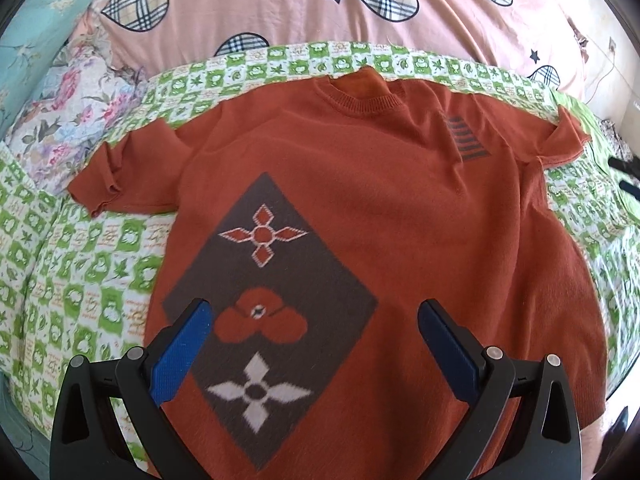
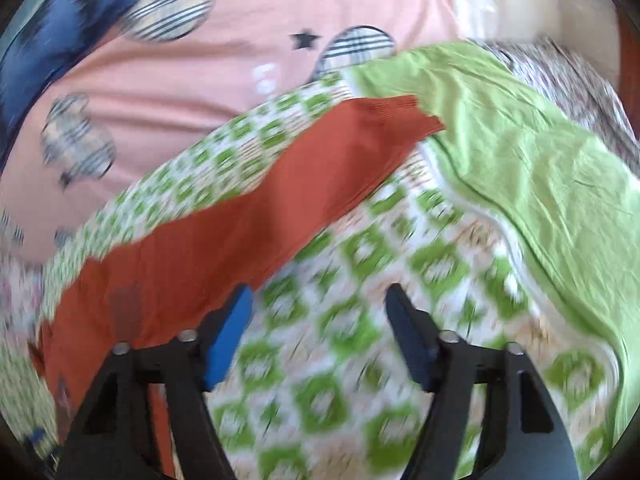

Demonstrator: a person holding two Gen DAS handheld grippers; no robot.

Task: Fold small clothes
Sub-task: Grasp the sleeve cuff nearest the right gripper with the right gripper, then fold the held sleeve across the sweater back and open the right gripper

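Observation:
A rust-orange knit top (image 1: 380,208) lies flat, front up, on a green-and-white checked sheet (image 1: 80,280). It has a brown diamond patch with flower shapes (image 1: 264,312) and short sleeves spread left (image 1: 120,176) and right (image 1: 560,140). My left gripper (image 1: 314,312) is open and empty above the lower front of the top. In the blurred right wrist view the top's right sleeve (image 2: 320,168) stretches out over the sheet (image 2: 340,340). My right gripper (image 2: 318,296) is open and empty, just right of the sleeve's lower edge.
A pink quilt with plaid hearts (image 1: 280,4) lies behind the top. A floral pillow (image 1: 60,112) lies at the left. A plain light-green cloth (image 2: 520,160) lies to the right of the sleeve. Part of my right gripper shows at the left view's right edge (image 1: 624,176).

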